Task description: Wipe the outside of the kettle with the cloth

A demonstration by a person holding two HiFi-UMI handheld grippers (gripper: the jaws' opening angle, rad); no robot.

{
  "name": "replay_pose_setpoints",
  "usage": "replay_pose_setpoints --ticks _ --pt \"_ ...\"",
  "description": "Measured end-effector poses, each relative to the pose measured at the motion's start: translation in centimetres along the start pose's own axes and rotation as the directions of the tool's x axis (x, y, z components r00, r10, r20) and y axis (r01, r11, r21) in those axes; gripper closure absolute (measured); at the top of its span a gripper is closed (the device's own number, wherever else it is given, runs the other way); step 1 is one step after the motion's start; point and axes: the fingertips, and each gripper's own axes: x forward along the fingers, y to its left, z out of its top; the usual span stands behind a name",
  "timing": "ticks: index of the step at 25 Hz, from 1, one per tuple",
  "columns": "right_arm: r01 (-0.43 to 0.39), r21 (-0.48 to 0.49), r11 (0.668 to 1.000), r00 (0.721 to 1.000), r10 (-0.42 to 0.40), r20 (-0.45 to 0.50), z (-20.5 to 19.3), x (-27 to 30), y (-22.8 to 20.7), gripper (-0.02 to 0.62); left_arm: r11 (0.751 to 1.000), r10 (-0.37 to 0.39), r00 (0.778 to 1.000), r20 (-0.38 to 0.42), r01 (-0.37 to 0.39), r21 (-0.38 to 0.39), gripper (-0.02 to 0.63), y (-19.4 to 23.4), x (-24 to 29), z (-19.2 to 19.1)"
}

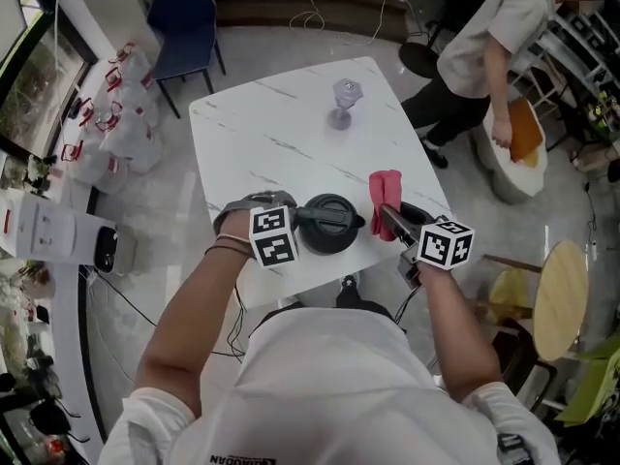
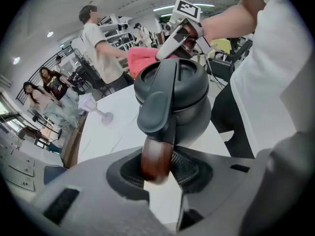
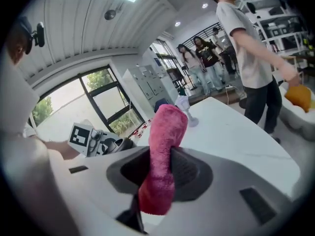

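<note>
A dark grey kettle [image 1: 329, 224] stands near the front edge of the white marble table [image 1: 281, 129]. My left gripper [image 1: 291, 223] is shut on its brown wooden handle [image 2: 156, 162], seen between the pads in the left gripper view, with the kettle's lid [image 2: 173, 82] just beyond. My right gripper [image 1: 392, 223] is shut on a pink cloth [image 1: 385, 191], held to the right of the kettle. In the right gripper view the cloth [image 3: 163, 156] stands up from between the jaws. In the left gripper view the cloth [image 2: 142, 59] shows behind the kettle.
A clear stemmed glass [image 1: 345, 102] stands at the table's far side. A person [image 1: 494, 37] bends over at the far right beside a round wooden stool [image 1: 560, 298]. A dark chair [image 1: 184, 22] stands beyond the table, and white bags [image 1: 121, 129] lie on the floor to the left.
</note>
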Motion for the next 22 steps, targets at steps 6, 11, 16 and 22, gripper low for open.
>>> replay_pose_setpoints --ticks 6,11,16,22 --pt "0.068 -0.001 0.998 0.995 -0.068 0.072 -0.9 -3.2 1.6 0.476 0.999 0.041 0.999 0.033 -0.041 0.020 0.444 0.4 -0.6 0.3" --pt "0.098 -0.006 0.995 0.988 -0.097 0.116 -1.4 -4.4 2.1 0.476 0.998 0.060 0.994 0.093 -0.058 -0.017 0.379 0.4 -1.9 -0.1" --pt "0.074 -0.073 0.995 0.990 -0.065 0.122 -1.8 -4.6 3.5 0.477 0.972 0.112 0.975 0.194 -0.067 -0.226 0.366 -0.2 -5.2 -1.1" --pt "0.020 -0.167 0.986 0.993 -0.001 0.117 -1.5 -5.2 5.0 0.477 0.798 0.299 0.878 0.373 -0.015 -0.603 0.424 -2.7 -9.2 -0.1"
